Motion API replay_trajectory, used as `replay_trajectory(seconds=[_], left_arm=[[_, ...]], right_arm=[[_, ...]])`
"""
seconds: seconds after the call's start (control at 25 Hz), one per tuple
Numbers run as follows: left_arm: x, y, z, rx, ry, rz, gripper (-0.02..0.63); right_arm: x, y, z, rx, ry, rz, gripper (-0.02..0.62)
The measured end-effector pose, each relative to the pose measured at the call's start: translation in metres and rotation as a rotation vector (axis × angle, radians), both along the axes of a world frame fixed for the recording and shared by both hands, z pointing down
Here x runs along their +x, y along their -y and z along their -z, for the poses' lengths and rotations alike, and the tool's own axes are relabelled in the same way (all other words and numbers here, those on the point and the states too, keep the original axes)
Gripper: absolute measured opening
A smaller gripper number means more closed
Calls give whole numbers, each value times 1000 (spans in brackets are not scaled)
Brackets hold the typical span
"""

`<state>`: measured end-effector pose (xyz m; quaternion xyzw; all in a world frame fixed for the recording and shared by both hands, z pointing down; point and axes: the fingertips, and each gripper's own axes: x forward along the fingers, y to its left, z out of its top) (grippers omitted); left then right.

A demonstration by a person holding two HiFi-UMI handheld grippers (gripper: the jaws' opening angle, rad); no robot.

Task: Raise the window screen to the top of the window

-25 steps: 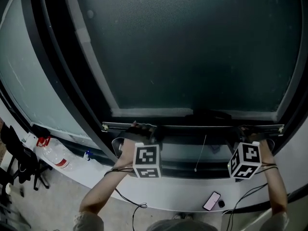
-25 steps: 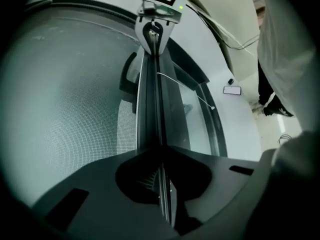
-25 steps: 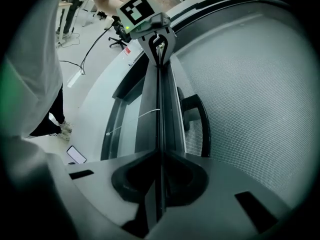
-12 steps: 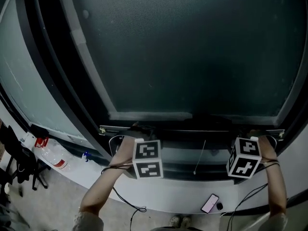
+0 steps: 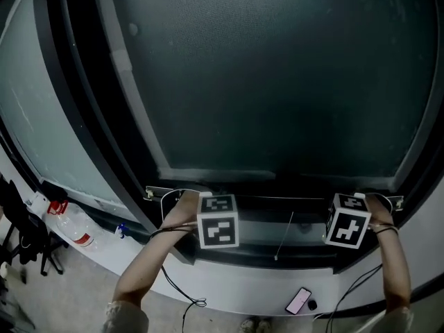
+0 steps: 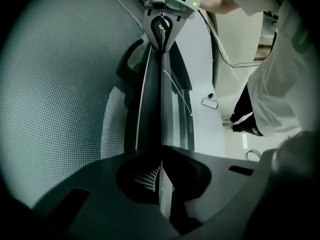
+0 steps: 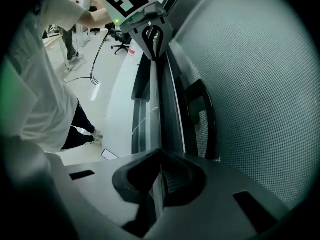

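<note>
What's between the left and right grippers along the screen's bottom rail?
Only the bottom rail itself, bare between left gripper and right gripper, plus a thin cord hanging just below it near the middle. Head view shows it.

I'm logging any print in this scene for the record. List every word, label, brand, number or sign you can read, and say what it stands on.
No text here can be read.
On the two marker cubes: only black-and-white square patterns, no letters or numbers.
On the bottle: a red label, too small to read.
On the phone: the screen is too small to read.
</note>
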<state>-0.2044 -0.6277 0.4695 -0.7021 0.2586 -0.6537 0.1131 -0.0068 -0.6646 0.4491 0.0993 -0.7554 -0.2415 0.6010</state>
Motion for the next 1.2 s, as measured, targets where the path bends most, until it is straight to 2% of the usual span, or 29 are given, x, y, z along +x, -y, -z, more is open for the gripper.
replay_trajectory(seconds=[0.32,0.6,0.92,1.04,1.2], left_arm=[[-1,0,7,43,29,14,18],[-6,1,63,159,-8,3,18],[-11,15,171,422,52,21,18],[-12,17,222,502,97,34,18],[-13,22,274,557,132,42,18]], right_arm=[[-1,-1,7,66,-29,4,18],[-6,0,63,182,8,32,20],[-7,16,165,428,84,40,20],[-7,16,212,533,95,48,20],[-8,19,265,601,96,47,20]])
